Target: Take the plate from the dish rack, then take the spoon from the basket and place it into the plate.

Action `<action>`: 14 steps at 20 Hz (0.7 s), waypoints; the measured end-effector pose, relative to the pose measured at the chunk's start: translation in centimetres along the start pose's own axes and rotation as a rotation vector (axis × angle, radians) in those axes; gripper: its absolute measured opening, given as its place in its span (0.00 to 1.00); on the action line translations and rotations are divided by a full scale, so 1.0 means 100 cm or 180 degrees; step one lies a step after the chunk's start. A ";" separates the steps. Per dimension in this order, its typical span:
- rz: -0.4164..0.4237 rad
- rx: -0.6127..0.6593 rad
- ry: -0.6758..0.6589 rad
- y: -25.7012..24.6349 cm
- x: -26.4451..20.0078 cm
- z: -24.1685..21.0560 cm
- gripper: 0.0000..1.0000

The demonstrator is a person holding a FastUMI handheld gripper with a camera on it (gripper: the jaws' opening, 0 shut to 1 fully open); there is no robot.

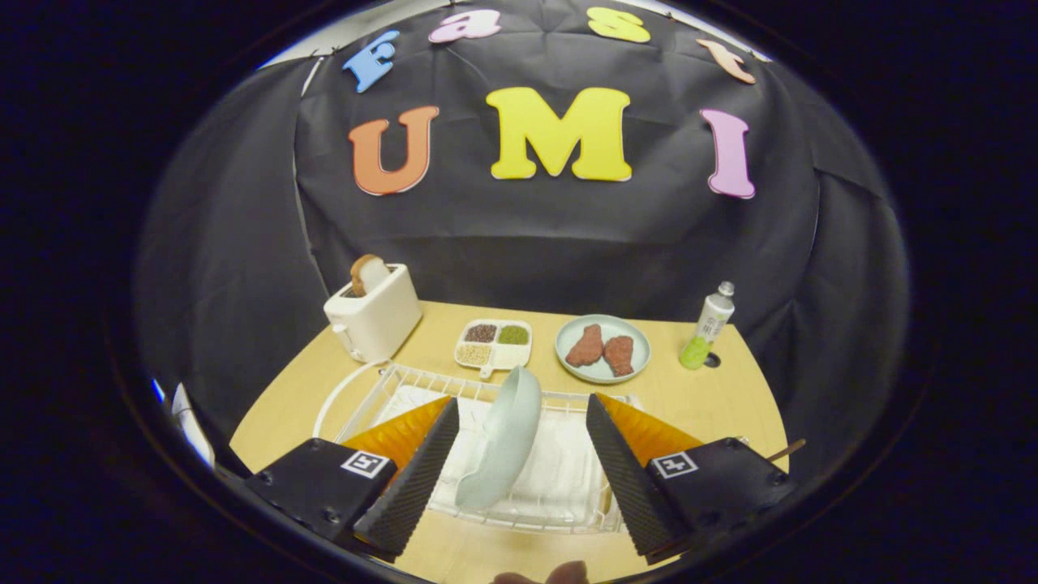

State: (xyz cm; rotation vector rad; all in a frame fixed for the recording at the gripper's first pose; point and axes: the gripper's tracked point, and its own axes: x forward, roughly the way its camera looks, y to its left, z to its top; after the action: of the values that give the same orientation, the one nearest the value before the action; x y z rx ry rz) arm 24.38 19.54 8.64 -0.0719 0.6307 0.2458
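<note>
A pale green plate (503, 438) stands on edge in the white wire dish rack (381, 389) on the wooden table (714, 397). My gripper (519, 422) is open, its two fingers spread wide on either side of the plate without touching it. The plate leans a little to the right, its rim rising between the fingertips. A thin brown stick (788, 449), perhaps a handle, pokes out at the table's right edge behind the right finger.
Beyond the rack stand a white toaster (375, 316) with a slice of bread, a white divided dish (495, 344) of grains, a pale plate (603, 347) with two pieces of meat, and a small bottle (707, 326) at the right.
</note>
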 end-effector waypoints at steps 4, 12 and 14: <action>-0.0106 0.0060 0.0389 0.004 0.031 -0.013 1.00; -0.0317 0.0360 0.0928 0.010 0.070 -0.043 0.86; -0.0405 0.0400 0.1047 0.011 0.070 -0.051 0.75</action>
State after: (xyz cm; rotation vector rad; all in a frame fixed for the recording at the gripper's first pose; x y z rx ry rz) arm 26.67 21.29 0.37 -0.0314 0.9636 0.0701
